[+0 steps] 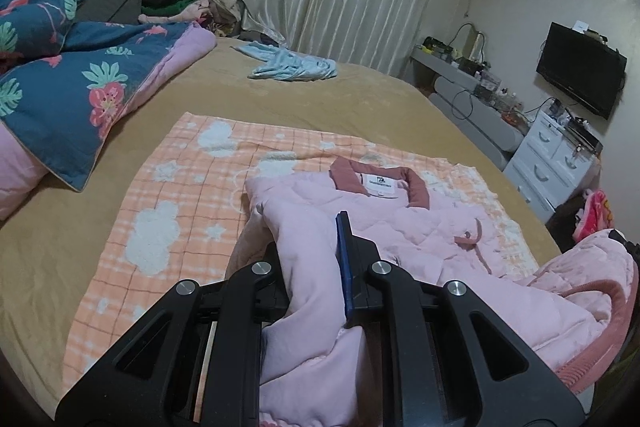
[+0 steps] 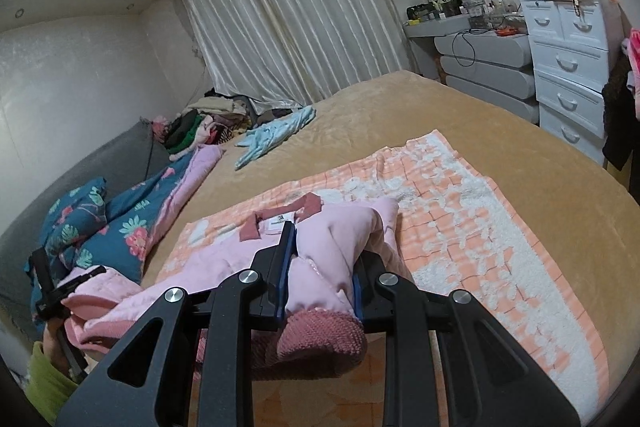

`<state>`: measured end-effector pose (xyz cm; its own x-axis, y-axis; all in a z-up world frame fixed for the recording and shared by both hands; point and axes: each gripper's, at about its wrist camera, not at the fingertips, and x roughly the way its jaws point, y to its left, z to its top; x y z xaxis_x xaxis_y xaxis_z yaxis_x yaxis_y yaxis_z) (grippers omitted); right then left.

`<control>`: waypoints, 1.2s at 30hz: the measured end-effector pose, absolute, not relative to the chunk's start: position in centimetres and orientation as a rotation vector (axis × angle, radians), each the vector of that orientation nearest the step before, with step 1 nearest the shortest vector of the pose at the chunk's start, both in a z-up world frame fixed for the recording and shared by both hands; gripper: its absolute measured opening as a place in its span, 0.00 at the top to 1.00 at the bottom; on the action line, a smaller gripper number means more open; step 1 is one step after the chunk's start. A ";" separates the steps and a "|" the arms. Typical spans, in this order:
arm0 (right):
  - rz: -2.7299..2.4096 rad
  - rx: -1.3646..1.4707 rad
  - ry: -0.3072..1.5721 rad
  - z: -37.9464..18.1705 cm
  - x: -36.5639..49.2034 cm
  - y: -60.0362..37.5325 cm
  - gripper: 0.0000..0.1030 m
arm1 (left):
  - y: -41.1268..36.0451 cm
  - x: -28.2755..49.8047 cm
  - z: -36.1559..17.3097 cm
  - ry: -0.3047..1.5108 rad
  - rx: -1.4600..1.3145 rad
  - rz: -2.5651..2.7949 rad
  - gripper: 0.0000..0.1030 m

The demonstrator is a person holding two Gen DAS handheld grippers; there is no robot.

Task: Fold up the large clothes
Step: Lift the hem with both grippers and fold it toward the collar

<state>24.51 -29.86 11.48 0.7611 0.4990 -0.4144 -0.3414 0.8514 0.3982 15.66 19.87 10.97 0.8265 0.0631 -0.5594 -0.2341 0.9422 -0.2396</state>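
Jacket, pink with a dusty-rose collar, lies on the checked towel spread over the bed. Left view: left gripper is clamped narrow on a pink sleeve. Right view: right gripper pinches the other sleeve near its knitted cuff, jaws nearly closed.

A: Left gripper?
B: Clamped tight on a fold of the pink jacket, pointing down at a moderate slant. Blue pad on its right finger shows, the left finger is buried in fabric.
A: Right gripper?
B: Closed on the jacket's sleeve, knitted cuff bunched just behind the blue pads. Tilted down, shallower than the left.
A: Any of the person?
B: In the right wrist view, a green sleeve at lower left, holding the left gripper.
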 end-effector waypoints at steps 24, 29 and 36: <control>0.423 0.295 0.596 9.0 29.7 -29.2 0.78 | 21.2 19.6 8.5 0.628 -0.287 0.189 0.91; 0.413 0.278 0.619 8.5 31.2 -28.6 0.78 | 21.5 20.5 7.8 0.645 -0.282 0.199 0.91; 0.406 0.251 0.627 7.7 32.3 -28.0 0.78 | 21.6 21.4 6.7 0.665 -0.259 0.214 0.91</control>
